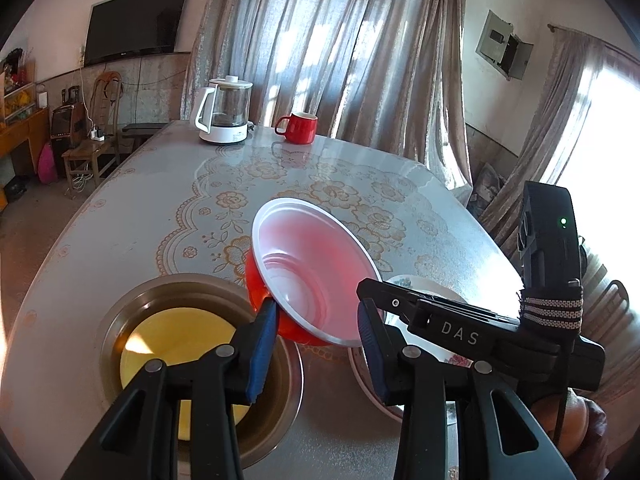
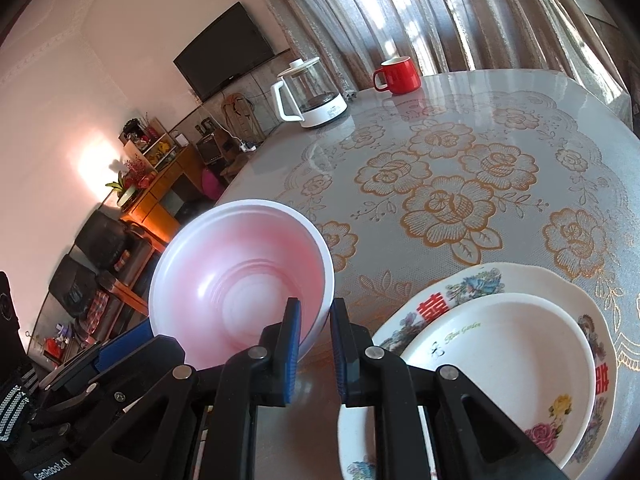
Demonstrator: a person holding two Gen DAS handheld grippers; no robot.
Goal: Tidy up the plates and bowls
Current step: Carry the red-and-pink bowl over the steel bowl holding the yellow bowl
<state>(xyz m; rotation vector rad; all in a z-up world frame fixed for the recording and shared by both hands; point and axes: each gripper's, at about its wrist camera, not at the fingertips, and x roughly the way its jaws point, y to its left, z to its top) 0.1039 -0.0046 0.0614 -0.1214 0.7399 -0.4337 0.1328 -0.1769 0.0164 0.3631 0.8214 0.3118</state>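
Red bowl (image 1: 316, 276) – rim between both grippers (tilted) – above table (image 1: 120, 220).

The floral plate (image 1: 416, 284) lies mostly hidden behind the right gripper (image 1: 374, 300), and the lower edge crops the steel basin (image 1: 120, 320).

The middle of my table (image 2: 560, 152) lies bare, so my tongs can pass freely there. At the far edge the glass kettle (image 1: 226, 110) and red mug (image 1: 300, 127) stand side by side. Close in, the steel basin (image 1: 132, 300), the tilted red bowl (image 1: 316, 268) and the flowered plate (image 2: 520, 276) with its white bowl (image 2: 508, 364) crowd the near edge.
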